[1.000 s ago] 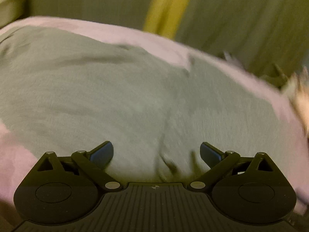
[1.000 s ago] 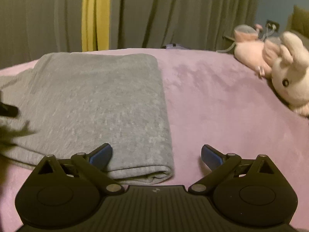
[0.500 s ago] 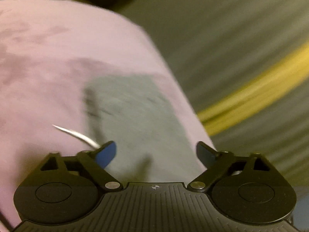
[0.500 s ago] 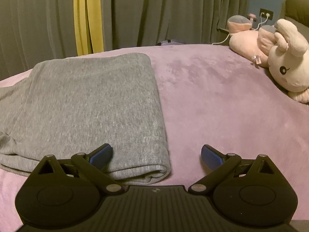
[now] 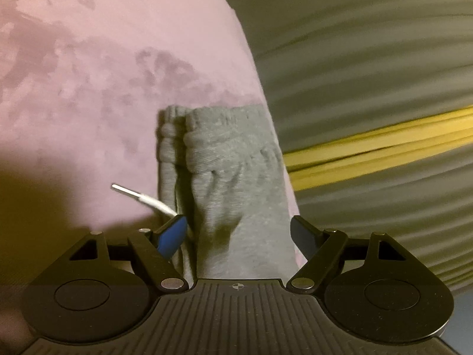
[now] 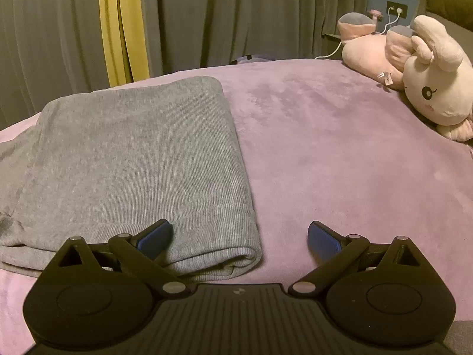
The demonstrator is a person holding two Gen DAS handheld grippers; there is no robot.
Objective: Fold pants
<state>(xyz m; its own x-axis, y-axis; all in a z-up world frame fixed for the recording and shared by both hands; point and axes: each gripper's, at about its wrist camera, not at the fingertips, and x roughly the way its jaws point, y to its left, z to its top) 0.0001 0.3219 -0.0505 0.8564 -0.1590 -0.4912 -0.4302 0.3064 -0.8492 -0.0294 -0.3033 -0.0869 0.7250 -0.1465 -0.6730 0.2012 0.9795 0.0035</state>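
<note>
Grey pants lie folded on the purple bed cover, with the rolled hem edge nearest the right gripper. My right gripper is open and empty, its left finger over the hem corner. In the left wrist view the gathered waistband end of the pants lies near the bed's edge, with a white drawstring sticking out to the left. My left gripper is open, with the grey cloth lying between its fingers but not pinched.
A pink and white plush rabbit lies at the far right of the bed. Grey curtains with a yellow stripe hang behind the bed. A wall socket with a white cable is at the back right.
The left gripper has swung from over the middle of the pants to the waistband end by the bed's edge. The right gripper has stayed nearly still, open.
</note>
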